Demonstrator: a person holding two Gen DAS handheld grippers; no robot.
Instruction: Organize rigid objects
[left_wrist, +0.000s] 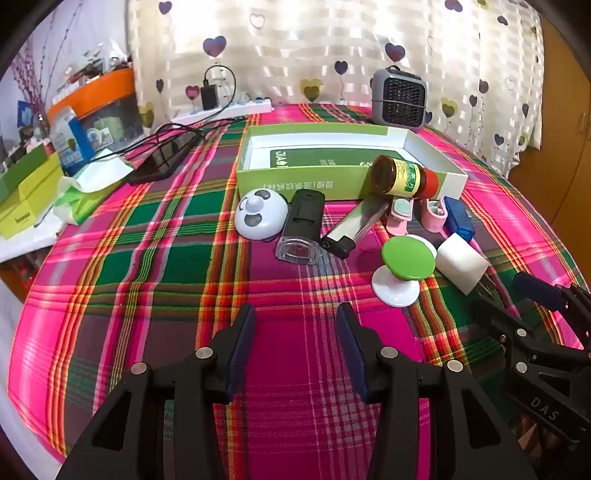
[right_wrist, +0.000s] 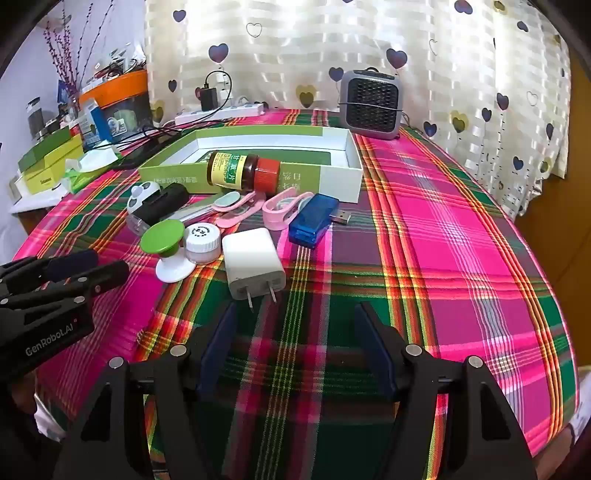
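While both hover empty over the plaid cloth (right_wrist: 461, 236), the right gripper (right_wrist: 295, 350) gapes wide just short of the white charger (right_wrist: 253, 258), and the left gripper (left_wrist: 295, 347) stands open short of the green-topped knob (left_wrist: 402, 258).

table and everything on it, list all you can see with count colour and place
tablecloth: 1, pink and green plaid, covers the table
box: 1, green and white, open, mid table
bottle: 1, brown, red cap, lying against the box front
panda gadget: 1, white and black, front of box
black case: 1, clear end, beside panda
metal tube: 1, silver
pink clips: several, by bottle
usb stick: 1, blue
charger: 1, white, nearest right gripper
knob stand: 1, green and white
small jar: 1, white
fan: 1, grey, back
power strip: 1, white, back left
left gripper: open, empty
right gripper: open, empty
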